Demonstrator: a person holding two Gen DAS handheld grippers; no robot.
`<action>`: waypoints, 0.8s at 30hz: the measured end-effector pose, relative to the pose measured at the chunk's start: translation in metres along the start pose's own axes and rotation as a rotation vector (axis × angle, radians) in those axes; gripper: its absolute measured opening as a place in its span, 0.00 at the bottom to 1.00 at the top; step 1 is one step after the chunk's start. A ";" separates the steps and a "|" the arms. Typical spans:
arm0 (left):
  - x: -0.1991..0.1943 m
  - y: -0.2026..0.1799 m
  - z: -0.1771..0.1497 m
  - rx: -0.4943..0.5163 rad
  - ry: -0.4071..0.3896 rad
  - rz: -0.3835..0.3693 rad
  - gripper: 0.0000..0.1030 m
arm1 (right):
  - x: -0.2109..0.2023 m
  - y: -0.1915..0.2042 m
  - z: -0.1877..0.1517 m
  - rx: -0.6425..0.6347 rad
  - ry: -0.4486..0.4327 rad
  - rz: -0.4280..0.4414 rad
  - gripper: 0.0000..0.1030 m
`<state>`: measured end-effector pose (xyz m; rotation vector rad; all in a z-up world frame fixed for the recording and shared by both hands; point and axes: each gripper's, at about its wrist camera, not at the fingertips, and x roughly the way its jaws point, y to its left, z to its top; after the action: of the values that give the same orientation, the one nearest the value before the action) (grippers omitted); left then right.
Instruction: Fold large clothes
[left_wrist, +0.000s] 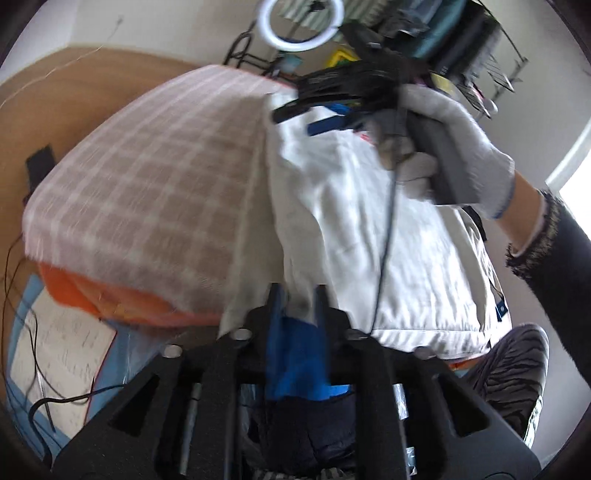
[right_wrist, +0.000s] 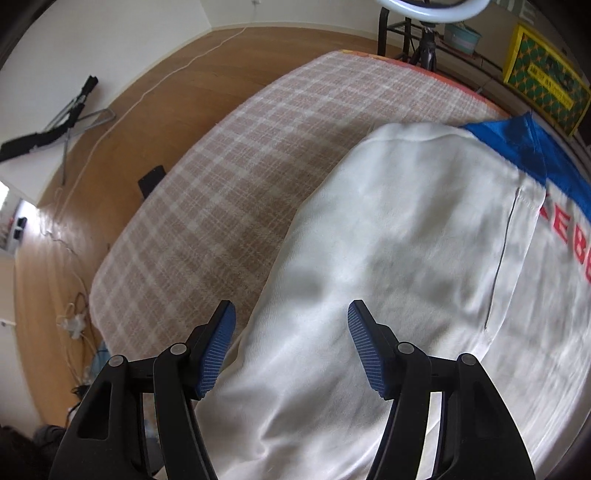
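1. White fabric jacket with blue trim and red lettering (right_wrist: 406, 258): we find it on the beige checked blanket (right_wrist: 229, 177), long axis near-to-far.
2. Left gripper (left_wrist: 297, 299): clenched on its near edge.
3. Right gripper (right_wrist: 291, 332): released, hovering directly above the cloth.

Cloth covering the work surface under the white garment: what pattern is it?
A beige-and-white plaid check on the woven cover cloth, clearest in the right wrist view.
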<state>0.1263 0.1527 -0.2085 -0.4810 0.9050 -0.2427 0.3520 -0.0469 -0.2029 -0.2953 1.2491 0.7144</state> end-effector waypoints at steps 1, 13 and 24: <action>0.000 0.010 -0.001 -0.041 -0.001 -0.011 0.55 | 0.001 0.001 0.001 -0.001 -0.001 -0.002 0.62; 0.051 0.049 -0.001 -0.230 0.133 -0.124 0.40 | 0.030 0.008 0.008 0.068 0.044 -0.010 0.62; 0.009 -0.024 0.005 0.052 -0.012 -0.050 0.12 | 0.057 0.021 0.022 0.087 0.114 -0.127 0.64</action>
<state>0.1359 0.1298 -0.2003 -0.4569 0.8740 -0.3075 0.3629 0.0005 -0.2452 -0.3446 1.3528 0.5384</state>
